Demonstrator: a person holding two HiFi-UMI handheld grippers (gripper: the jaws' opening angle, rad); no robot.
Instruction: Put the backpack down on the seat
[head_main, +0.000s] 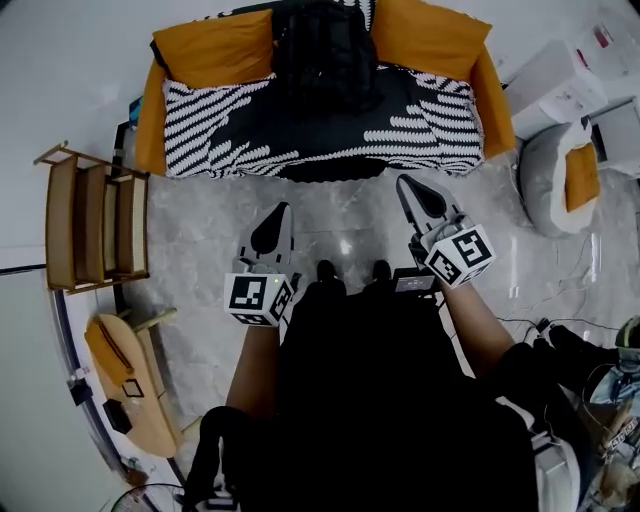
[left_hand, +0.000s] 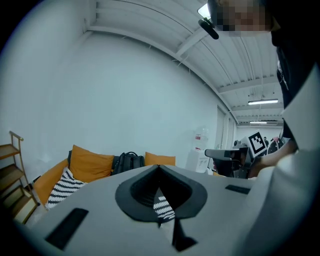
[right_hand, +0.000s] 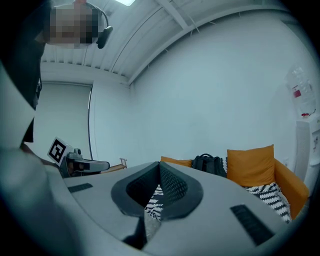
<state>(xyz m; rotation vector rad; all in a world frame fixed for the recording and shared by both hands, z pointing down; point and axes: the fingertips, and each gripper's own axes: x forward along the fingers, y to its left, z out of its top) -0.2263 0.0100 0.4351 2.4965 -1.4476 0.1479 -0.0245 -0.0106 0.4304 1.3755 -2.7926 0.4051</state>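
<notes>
A black backpack (head_main: 325, 50) stands upright on the sofa seat (head_main: 400, 125), leaning against the back between two orange cushions; it also shows far off as the backpack (left_hand: 128, 162) in the left gripper view and the backpack (right_hand: 208, 164) in the right gripper view. My left gripper (head_main: 281, 210) hangs shut and empty over the marble floor in front of the sofa. My right gripper (head_main: 404, 185) is also shut with nothing in it, close to the sofa's front edge. Neither gripper touches the backpack.
A wooden shelf rack (head_main: 92, 222) stands at the left, with a small wooden table (head_main: 135, 385) below it. A grey beanbag with an orange cushion (head_main: 560, 180) and white appliances (head_main: 575, 75) are at the right. Cables (head_main: 560, 325) lie on the floor at right.
</notes>
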